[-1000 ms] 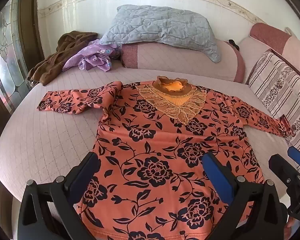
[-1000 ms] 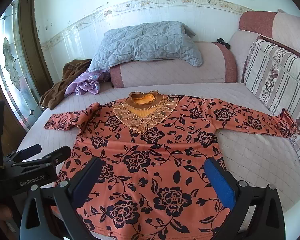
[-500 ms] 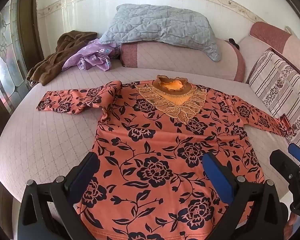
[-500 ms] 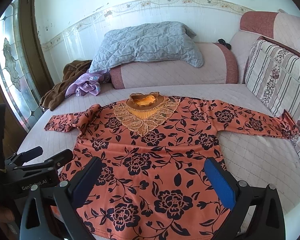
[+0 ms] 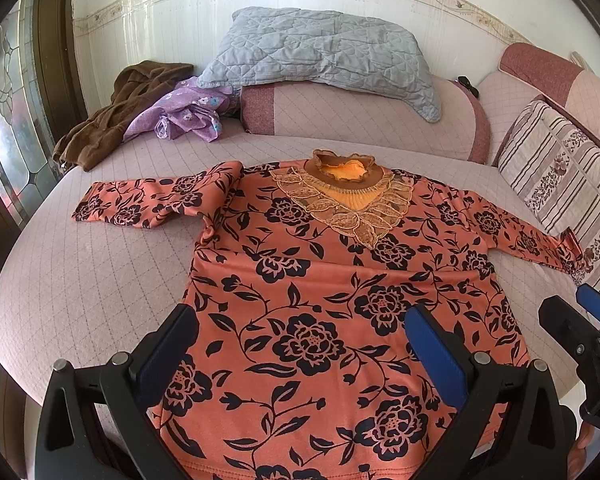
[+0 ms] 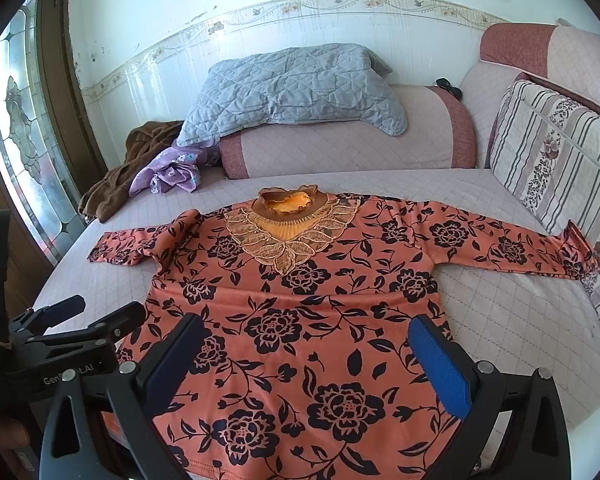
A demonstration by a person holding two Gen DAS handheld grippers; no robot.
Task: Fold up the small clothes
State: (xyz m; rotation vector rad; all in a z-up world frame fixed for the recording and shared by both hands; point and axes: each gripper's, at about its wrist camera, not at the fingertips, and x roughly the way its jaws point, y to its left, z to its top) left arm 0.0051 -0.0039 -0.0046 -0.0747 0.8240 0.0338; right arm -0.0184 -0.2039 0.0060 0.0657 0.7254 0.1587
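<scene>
Orange floral top (image 5: 320, 280) lies spread flat across the bed (image 5: 80, 272), hem at the near edge, collar toward the back cushions. Left gripper (image 5: 300, 344) and right gripper (image 6: 308, 356) hover above the hem, jaws wide apart, gripping nothing.

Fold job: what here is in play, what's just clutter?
In play: orange floral top spread flat on the bed; left gripper and right gripper, jaws open.

Clutter: grey quilted pillow, brown garment, purple cloth, striped cushion.
</scene>
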